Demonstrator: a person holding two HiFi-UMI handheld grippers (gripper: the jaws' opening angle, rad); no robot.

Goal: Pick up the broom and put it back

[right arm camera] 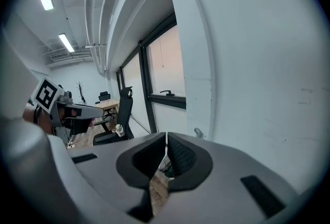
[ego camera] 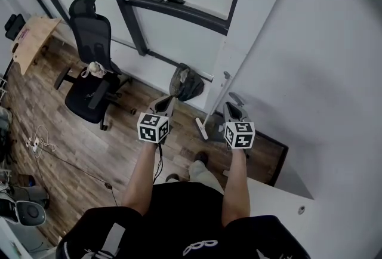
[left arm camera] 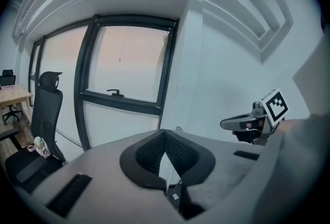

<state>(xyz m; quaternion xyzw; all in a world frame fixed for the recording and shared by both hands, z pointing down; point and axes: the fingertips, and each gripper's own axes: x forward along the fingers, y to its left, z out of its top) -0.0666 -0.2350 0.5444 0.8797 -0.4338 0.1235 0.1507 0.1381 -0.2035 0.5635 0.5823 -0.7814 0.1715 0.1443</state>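
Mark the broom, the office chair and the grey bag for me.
broom [ego camera: 213, 102], head view, middle of its white handle.
office chair [ego camera: 91, 34], head view, on the backrest.
grey bag [ego camera: 186, 85], head view, middle of its body.

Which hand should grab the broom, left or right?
Probably right: the right gripper sits close beside the broom, while the left gripper is farther away. Both are shut, so either must open first.
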